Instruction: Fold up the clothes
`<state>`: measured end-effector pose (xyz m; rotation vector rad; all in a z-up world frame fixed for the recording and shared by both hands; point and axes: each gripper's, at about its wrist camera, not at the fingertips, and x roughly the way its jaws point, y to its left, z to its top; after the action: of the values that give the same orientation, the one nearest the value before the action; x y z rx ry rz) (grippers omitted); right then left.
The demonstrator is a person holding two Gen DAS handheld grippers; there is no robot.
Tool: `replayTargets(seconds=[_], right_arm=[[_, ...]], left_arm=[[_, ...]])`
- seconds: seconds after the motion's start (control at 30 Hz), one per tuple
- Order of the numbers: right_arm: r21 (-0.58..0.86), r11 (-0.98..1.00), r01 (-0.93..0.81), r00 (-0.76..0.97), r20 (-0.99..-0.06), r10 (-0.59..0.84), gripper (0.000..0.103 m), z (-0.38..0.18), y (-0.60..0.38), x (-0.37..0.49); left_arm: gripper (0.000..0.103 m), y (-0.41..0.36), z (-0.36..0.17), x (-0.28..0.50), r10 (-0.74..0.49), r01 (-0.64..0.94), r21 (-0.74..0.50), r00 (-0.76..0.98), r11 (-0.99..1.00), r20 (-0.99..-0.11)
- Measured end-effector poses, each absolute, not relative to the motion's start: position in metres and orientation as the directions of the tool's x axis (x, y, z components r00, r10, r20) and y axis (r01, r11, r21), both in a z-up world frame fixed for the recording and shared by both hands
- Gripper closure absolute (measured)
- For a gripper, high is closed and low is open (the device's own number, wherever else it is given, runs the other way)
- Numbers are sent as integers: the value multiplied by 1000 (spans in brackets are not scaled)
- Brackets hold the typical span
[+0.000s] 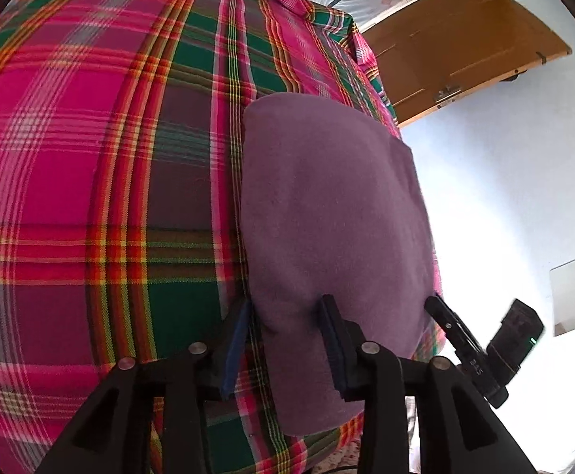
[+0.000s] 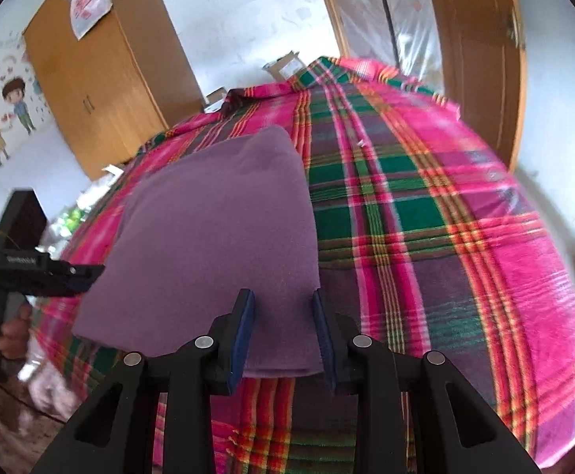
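The purple garment lies folded into a flat rectangle on the plaid-covered bed. Left tool and right tool both hover at its near edge, fingers spread, gripping nothing. Folding looks nearly done; perhaps one more fold remains.

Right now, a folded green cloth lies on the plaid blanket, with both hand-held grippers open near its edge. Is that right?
Not quite: the folded cloth is purple, not green, as the right wrist view shows plainly. Green appears only in the squares of the plaid blanket beneath it. The rest holds: the right hand-held gripper and the left hand-held gripper are both open at the cloth's near edge.
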<state>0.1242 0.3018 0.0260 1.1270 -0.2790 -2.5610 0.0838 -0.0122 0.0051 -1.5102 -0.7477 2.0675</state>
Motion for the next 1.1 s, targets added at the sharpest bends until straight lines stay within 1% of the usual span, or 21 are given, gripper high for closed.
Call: replayTargets(seconds=[0.03, 0.07, 0.1, 0.17, 0.33, 0.5, 0.67, 1.1], right_arm=[[336, -919, 207, -614, -686, -389, 61, 24, 307, 117], [365, -910, 198, -595, -693, -407, 57, 23, 312, 111], [391, -900, 195, -578, -695, -427, 55, 22, 315, 105], [454, -870, 192, -551, -683, -479, 47, 21, 323, 95], [523, -825, 216, -491, -672, -554, 45, 17, 330, 74], [575, -783, 238, -402, -675, -618, 45, 11, 330, 50], [604, -752, 264, -350, -667, -658, 45, 10, 329, 35], [676, -685, 271, -255, -636, -728, 45, 8, 341, 12]], left_arm=[[63, -14, 4, 82, 668, -49, -684, -277, -728, -691], [59, -15, 3, 81, 681, -44, -698, -272, -715, -680], [58, -17, 1, 78, 698, -44, -715, -267, -698, -664], [54, -19, 0, 74, 719, -46, -736, -262, -676, -644], [52, -21, -3, 65, 752, -61, -763, -238, -644, -615], [50, -31, -11, 54, 801, -34, -812, -196, -583, -566], [49, -40, -17, 51, 829, -8, -842, -183, -539, -529], [49, -63, -20, 55, 839, 22, -852, -163, -524, -520]])
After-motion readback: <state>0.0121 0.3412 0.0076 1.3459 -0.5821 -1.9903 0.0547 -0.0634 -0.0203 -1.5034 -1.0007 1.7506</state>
